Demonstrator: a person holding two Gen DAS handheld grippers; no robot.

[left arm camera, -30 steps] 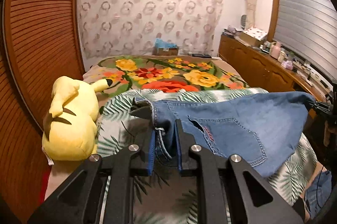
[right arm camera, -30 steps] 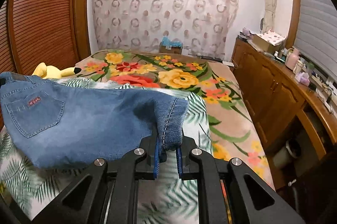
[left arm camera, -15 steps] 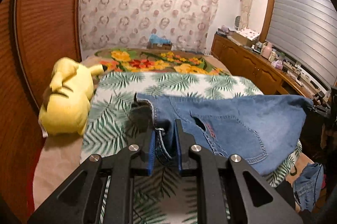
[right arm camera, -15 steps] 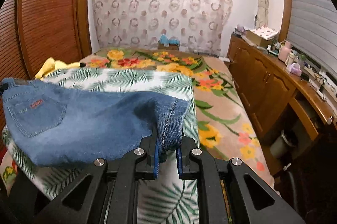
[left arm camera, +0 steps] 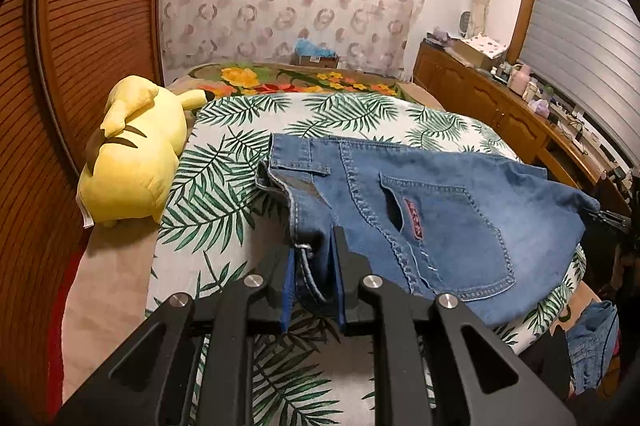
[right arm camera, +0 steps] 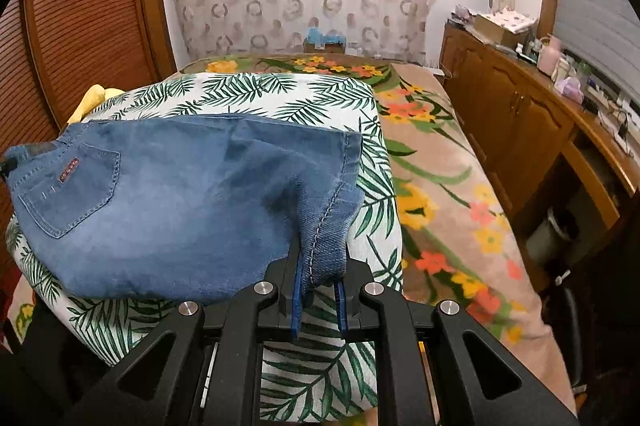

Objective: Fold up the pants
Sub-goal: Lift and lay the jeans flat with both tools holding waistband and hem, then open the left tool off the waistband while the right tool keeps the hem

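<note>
Left gripper (left arm camera: 313, 266) pinches jeans (left arm camera: 440, 210) waistband, right gripper (right arm camera: 320, 278) pinches hem at 3 o'clock; denim spans leaf-print sheet (left arm camera: 224, 162); next: lay flat, fold over

Left gripper (left arm camera: 312, 258): matte black angular frame; four round silver screws are seen across the linkage arms.
Left fingers (left arm camera: 287, 290): black, lined with blue pads.
Right gripper (right arm camera: 319, 276): the same black frame with triangular cut-outs and four silver screws.
Right fingers (right arm camera: 297, 300): black, edged with blue pads.
</note>
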